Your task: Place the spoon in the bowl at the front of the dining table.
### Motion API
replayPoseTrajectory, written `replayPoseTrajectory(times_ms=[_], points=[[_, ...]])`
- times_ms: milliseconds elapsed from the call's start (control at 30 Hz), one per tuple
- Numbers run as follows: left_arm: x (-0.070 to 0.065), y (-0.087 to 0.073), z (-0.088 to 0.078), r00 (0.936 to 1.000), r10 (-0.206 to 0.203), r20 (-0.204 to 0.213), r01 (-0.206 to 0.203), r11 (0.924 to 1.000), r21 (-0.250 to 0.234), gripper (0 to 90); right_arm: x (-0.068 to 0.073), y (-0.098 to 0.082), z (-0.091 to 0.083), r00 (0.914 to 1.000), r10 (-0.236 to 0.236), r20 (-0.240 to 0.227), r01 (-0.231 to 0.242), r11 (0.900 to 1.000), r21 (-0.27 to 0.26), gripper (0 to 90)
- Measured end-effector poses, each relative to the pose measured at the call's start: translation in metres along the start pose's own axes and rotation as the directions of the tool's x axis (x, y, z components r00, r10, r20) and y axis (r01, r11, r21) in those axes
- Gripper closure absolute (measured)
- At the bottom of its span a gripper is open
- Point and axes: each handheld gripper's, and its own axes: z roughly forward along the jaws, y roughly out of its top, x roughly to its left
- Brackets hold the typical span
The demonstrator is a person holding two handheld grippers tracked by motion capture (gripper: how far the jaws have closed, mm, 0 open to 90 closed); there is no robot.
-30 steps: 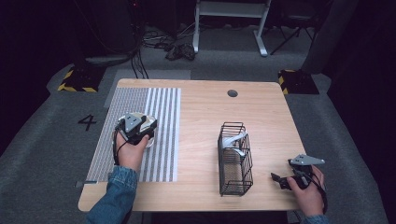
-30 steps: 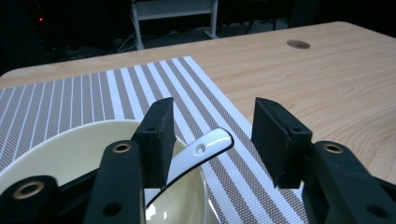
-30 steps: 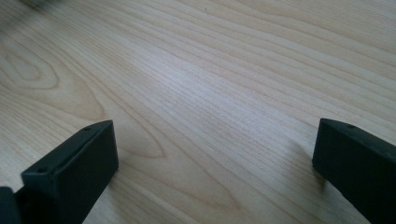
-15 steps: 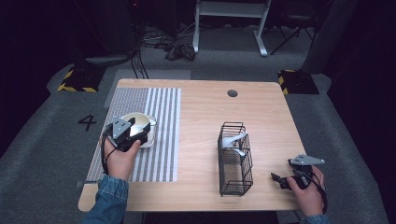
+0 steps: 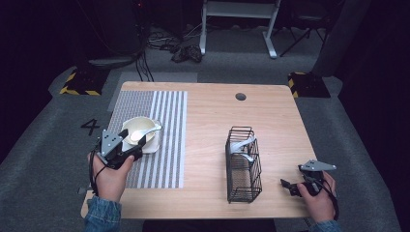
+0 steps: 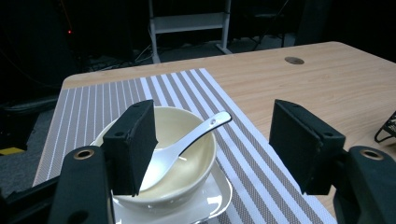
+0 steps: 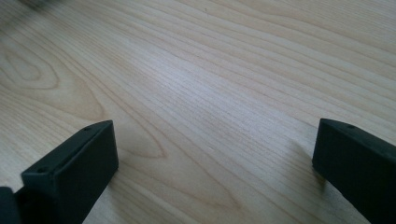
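Bowl (image 6: 166,161): cream, just ahead of the left hand-held gripper (image 6: 215,144), partly behind its left jaw; it sits on a white square saucer (image 6: 205,203), probably to catch drips.
Spoon (image 6: 187,144): white, scoop down inside the bowl, handle leaning over the rim toward the gap between the jaws, an easy part to pinch.
Left hand-held gripper: jaws spread wide and empty, low over the near edge of the saucer.
Striped mat (image 5: 159,130): under saucer and gripper, marking a place setting.
Wire basket (image 5: 243,164): black, well off to the left gripper's right, between the two grippers; pale utensils lie inside, type too small to tell.
Right hand-held gripper (image 5: 296,186): jaws spread, empty, apparently resting idle on bare bench (image 7: 210,93) beside the basket.
Likely step: judged as approach to the spoon or bowl.
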Motion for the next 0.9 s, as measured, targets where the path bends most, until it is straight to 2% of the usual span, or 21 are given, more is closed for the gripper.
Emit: replayPoseTrajectory(times_ms=[500, 633, 900], points=[[0.006, -0.013, -0.03, 0.9998, 0.017, 0.013, -0.017, 0.9996, 0.021, 28.5, 0.0, 0.0, 0.0, 1.0, 0.0, 0.0, 0.0, 1.0, 0.0, 0.3], [0.007, -0.018, -0.036, 0.9995, 0.027, 0.017, -0.027, 0.9996, -0.009, 29.7, 0.0, 0.0, 0.0, 1.0, 0.0, 0.0, 0.0, 1.0, 0.0, 0.2], [0.013, -0.035, -0.045, 0.9996, 0.025, 0.013, -0.025, 0.9994, 0.024, 29.2, 0.0, 0.0, 0.0, 1.0, 0.0, 0.0, 0.0, 1.0, 0.0, 0.3]])
